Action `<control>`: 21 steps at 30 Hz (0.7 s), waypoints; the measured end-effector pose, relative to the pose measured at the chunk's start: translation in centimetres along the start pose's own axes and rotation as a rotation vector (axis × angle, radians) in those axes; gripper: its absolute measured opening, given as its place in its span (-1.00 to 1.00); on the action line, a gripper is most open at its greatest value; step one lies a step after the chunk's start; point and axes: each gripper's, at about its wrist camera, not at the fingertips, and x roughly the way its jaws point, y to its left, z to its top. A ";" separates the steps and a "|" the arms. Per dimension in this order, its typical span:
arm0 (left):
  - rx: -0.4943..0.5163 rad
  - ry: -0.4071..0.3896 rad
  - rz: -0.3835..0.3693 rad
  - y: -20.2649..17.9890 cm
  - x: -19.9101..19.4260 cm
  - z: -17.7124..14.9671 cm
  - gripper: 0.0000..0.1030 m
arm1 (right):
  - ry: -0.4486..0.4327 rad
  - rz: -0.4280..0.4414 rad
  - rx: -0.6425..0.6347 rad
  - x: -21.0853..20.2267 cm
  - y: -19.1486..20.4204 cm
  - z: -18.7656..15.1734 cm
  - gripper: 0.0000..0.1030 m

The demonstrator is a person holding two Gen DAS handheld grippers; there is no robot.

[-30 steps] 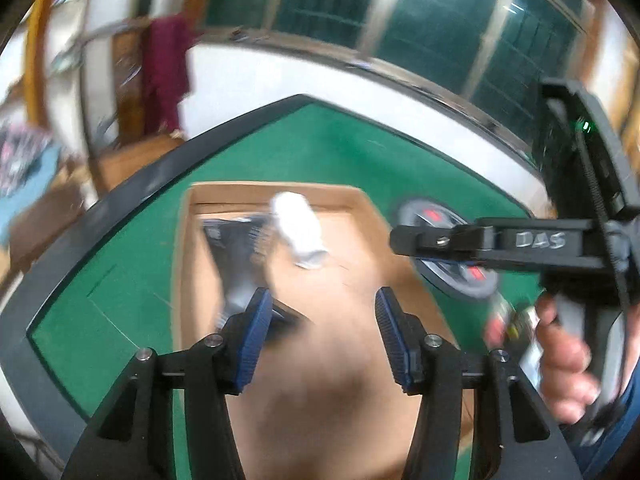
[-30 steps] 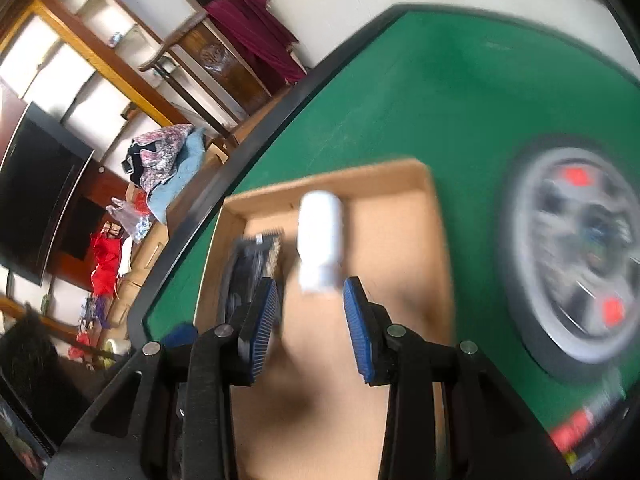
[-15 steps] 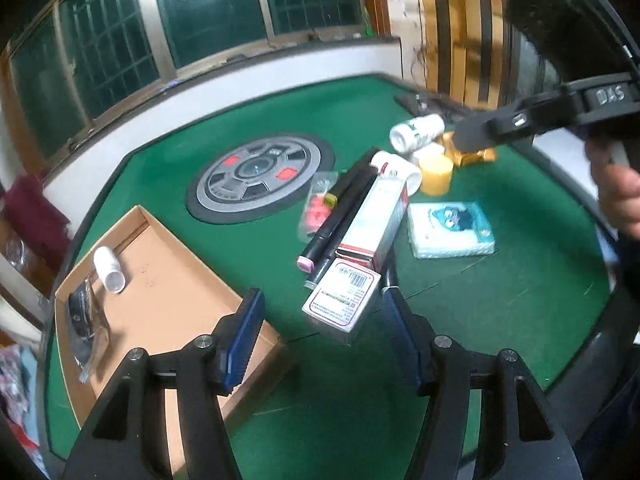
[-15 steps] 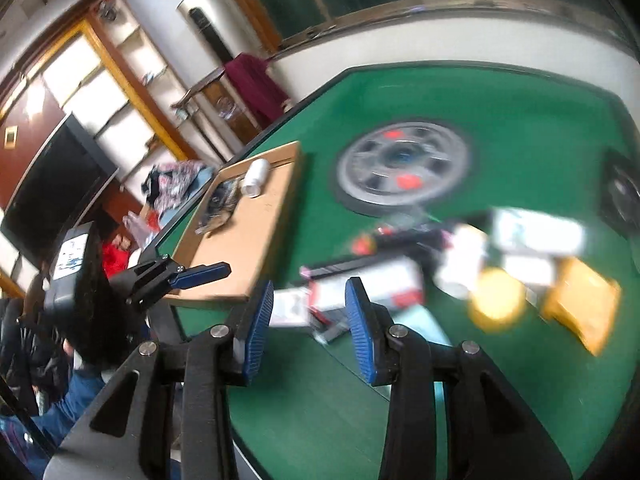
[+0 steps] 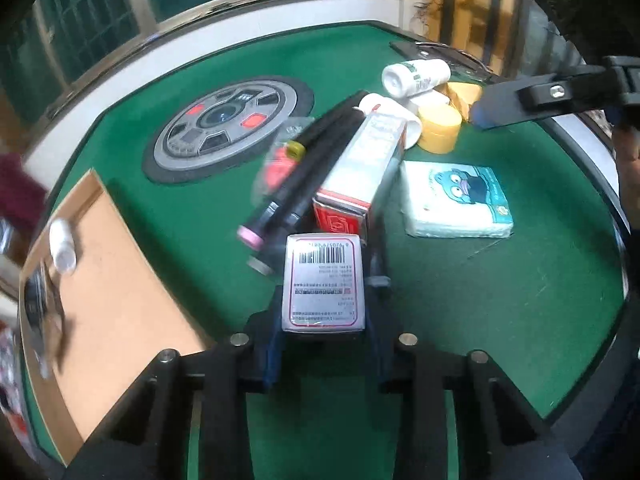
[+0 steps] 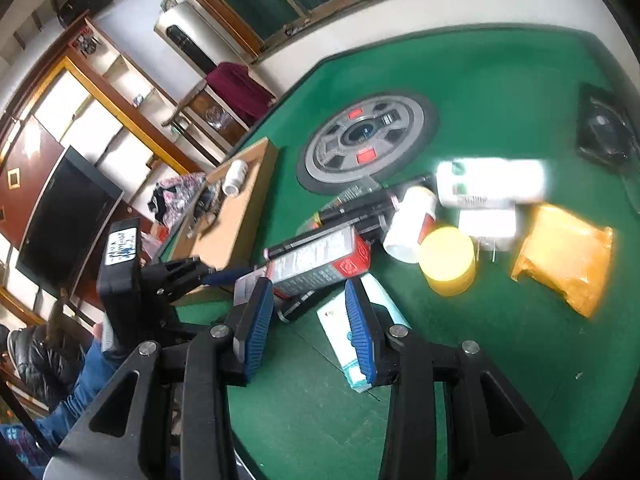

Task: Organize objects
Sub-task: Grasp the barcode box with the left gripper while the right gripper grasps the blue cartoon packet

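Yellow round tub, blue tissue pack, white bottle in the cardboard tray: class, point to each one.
Yellow round tub (image 6: 449, 258): right wrist view, on its flat lid.
Blue tissue pack (image 5: 460, 196): left wrist view, on the cartoon print.
White bottle (image 6: 236, 176): right wrist view, on its side, in the cardboard tray (image 6: 224, 240).

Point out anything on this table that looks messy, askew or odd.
The goods sit in a jumbled heap on the green table: the red and white carton lies slanted across black pens, and a white bottle lies on its side. The left gripper is closing its jaws on a small barcoded box.
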 end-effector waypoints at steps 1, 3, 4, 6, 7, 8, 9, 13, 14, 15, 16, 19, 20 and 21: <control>-0.012 0.002 -0.006 -0.6 0.0 -0.2 -0.42 | 0.019 -0.016 -0.001 0.5 -0.3 0.0 -0.32; -0.036 -0.003 -0.011 -1.6 -0.4 -0.6 -0.42 | 0.050 -0.058 -0.013 1.5 -0.6 -0.2 -0.29; -0.054 -0.002 -0.017 -1.9 -0.5 -0.7 -0.42 | 0.068 -0.065 -0.026 2.0 -0.7 -0.3 -0.27; -0.089 0.001 -0.007 -2.1 -0.5 -0.7 -0.42 | 0.105 -0.068 -0.062 2.9 -0.4 -0.5 -0.23; -0.109 0.005 -0.008 -2.0 -0.4 -0.8 -0.42 | 0.124 -0.080 -0.093 3.4 -0.2 -0.8 -0.23; -0.121 0.004 -0.012 -1.9 -0.5 -0.8 -0.41 | 0.138 -0.077 -0.115 3.8 0.1 -1.0 -0.23; -0.129 0.003 -0.015 -1.8 -0.6 -0.9 -0.42 | 0.150 -0.072 -0.135 4.1 0.3 -1.1 -0.23; -0.130 -0.009 -0.008 -1.8 -0.9 -1.1 -0.41 | 0.135 -0.177 -0.309 4.3 2.1 -2.1 -0.23; -0.133 -0.011 -0.011 -1.8 -0.9 -1.1 -0.41 | 0.134 -0.196 -0.336 4.4 2.4 -2.3 -0.23; -0.135 -0.012 -0.013 -1.7 -0.9 -1.2 -0.41 | 0.138 -0.209 -0.357 4.6 2.6 -2.5 -0.23; -0.136 -0.014 -0.014 -1.6 -0.9 -1.2 -0.41 | 0.145 -0.222 -0.373 4.8 2.7 -2.7 -0.23; -0.136 -0.019 -0.012 -1.6 -1.0 -1.3 -0.41 | 0.143 -0.289 -0.406 5.1 2.5 -2.8 -0.23; -0.137 -0.021 -0.010 -1.7 -0.9 -1.3 -0.41 | 0.143 -0.285 -0.409 5.0 2.5 -2.8 -0.23; -0.136 -0.022 -0.010 -1.6 -0.9 -1.3 -0.41 | 0.140 -0.287 -0.410 5.0 2.4 -2.8 -0.23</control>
